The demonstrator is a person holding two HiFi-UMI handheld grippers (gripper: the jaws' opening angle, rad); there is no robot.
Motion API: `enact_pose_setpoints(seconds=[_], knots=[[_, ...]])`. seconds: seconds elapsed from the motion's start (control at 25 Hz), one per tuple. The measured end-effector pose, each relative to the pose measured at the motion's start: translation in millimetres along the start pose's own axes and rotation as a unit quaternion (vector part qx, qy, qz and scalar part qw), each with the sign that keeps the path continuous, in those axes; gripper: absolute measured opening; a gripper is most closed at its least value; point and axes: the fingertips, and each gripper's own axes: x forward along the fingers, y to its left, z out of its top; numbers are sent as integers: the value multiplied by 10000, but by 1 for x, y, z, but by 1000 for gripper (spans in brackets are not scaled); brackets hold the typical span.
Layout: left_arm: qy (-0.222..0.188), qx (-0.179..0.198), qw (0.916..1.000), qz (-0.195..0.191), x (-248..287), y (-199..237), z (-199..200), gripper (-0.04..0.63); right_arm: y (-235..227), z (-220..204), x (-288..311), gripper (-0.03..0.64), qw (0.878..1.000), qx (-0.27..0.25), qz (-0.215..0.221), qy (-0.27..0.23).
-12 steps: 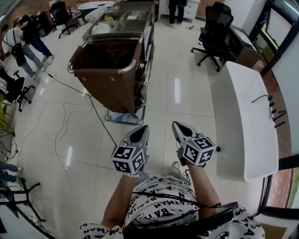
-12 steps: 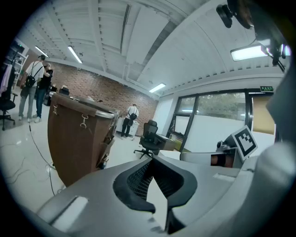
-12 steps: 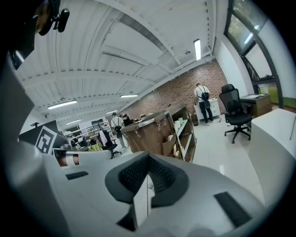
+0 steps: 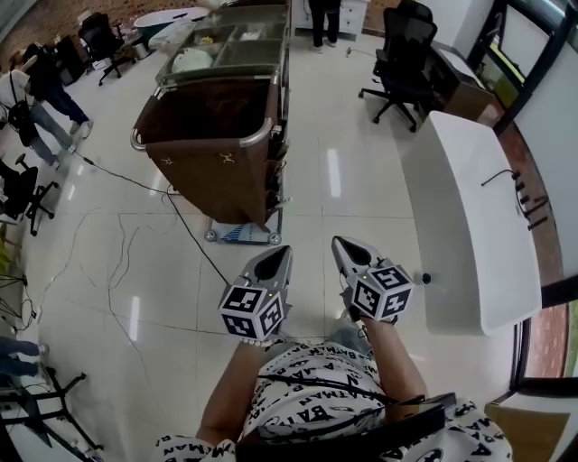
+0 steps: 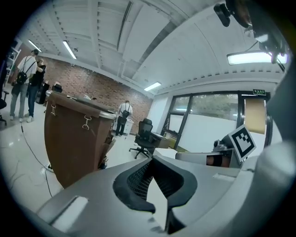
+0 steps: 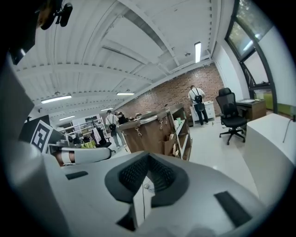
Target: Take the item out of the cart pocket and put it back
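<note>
A housekeeping cart with a brown bag [image 4: 212, 135] stands on the tiled floor ahead, its side shelves and pockets [image 4: 278, 158] facing right. The left gripper view shows the cart's brown bag [image 5: 74, 134] to the left. In the right gripper view the cart [image 6: 150, 132] shows a brown side pocket [image 6: 169, 146] with items in it. My left gripper [image 4: 278, 254] and right gripper [image 4: 342, 244] hover side by side over the floor, short of the cart. Both are shut and empty, as their own views show: left gripper [image 5: 152, 160], right gripper [image 6: 147, 160].
A long white desk [image 4: 470, 217] runs along the right, with a black office chair [image 4: 402, 59] beyond it. A black cable [image 4: 135, 226] snakes over the floor left of the cart. People stand at the far left [image 4: 36, 90] and at the back [image 4: 321, 18].
The view has shifted slightly forward, so the cart sits a little lower in the head view. Both grippers keep their pose and stay shut.
</note>
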Motion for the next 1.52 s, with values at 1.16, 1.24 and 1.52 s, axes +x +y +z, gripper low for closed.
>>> enact_pose_setpoints(seconds=[1.16, 1.24, 1.52], knots=[[361, 352, 9969, 598, 200, 78, 64, 2, -134, 100, 240, 135, 9889, -958, 1026, 489], [390, 379, 9962, 678, 216, 81, 68, 0, -142, 102, 261, 135, 9848, -1089, 1198, 632], [414, 242, 9930, 1077, 254, 103, 73, 0, -154, 104, 339, 210, 9529, -1743, 2136, 1266]])
